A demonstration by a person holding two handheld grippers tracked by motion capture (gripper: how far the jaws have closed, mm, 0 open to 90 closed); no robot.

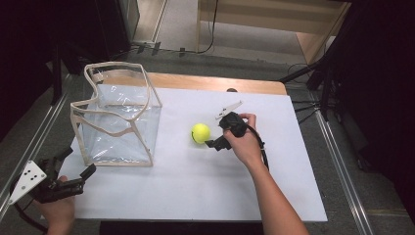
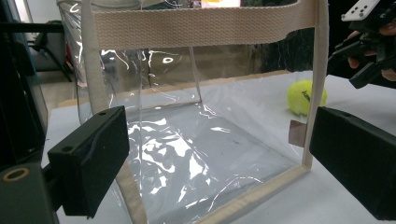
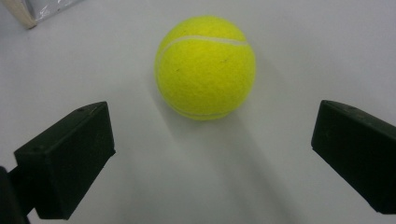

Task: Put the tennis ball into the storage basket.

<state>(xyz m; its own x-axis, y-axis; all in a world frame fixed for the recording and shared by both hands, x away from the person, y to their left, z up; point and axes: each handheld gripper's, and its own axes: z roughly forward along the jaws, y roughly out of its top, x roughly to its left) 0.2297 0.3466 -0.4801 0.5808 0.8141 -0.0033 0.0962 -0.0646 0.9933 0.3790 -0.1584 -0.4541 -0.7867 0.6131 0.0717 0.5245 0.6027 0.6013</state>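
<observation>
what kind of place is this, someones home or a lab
Most likely a lab or recording workspace, not a home. The white table stands between metal rails, with cables and stand legs on the floor behind. On it lie just a tennis ball and a clear bag.

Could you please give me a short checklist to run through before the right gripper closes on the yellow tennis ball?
1. Right gripper open wide enough for the yellow tennis ball: ok.
2. Ball between the jaws: not ok, it lies ahead of them.
3. Ball resting free on the white table top: ok.
4. Clear plastic bag with beige webbing trim upright, mouth open: ok.
5. Left gripper open, facing the bag, not touching it: ok.
</observation>
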